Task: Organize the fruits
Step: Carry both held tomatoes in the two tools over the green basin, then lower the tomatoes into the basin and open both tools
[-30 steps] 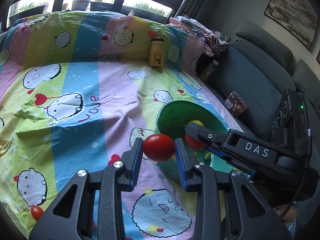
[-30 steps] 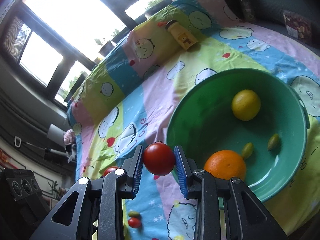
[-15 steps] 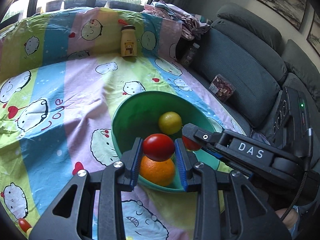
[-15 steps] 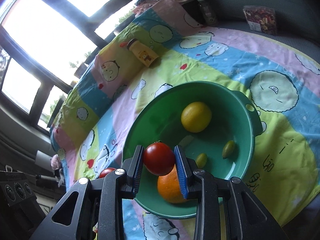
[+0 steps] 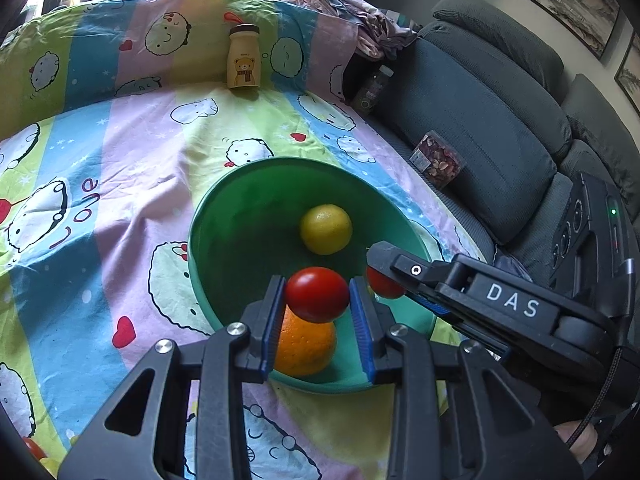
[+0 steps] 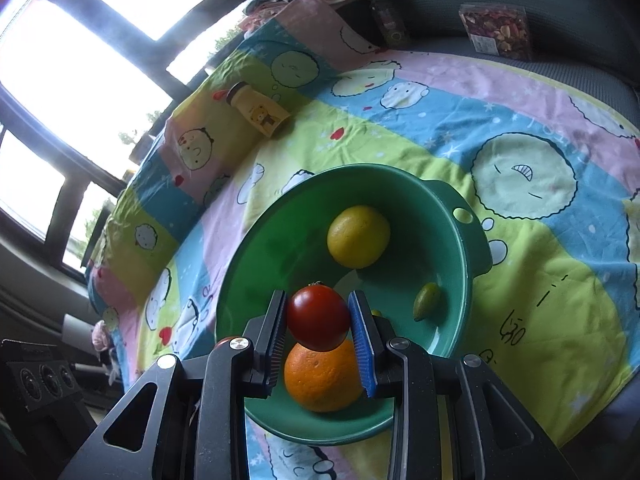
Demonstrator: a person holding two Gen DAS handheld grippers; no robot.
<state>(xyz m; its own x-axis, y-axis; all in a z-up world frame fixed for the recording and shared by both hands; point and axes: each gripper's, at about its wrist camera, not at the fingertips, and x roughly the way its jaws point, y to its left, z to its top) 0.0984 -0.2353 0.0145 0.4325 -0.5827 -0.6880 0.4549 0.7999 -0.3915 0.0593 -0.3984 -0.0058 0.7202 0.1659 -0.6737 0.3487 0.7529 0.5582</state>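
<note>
I've got both tongs, left and right, each pinching a tomato over the green bowl, above the orange inside it.

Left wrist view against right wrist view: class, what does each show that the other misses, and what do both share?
Left only: the right tool from outside, holding its tomato.
Right only: a small green fruit in the bowl, and the bowl's handle.
Both: a tomato between that view's own pads, orange, lemon, bear bottle.
</note>
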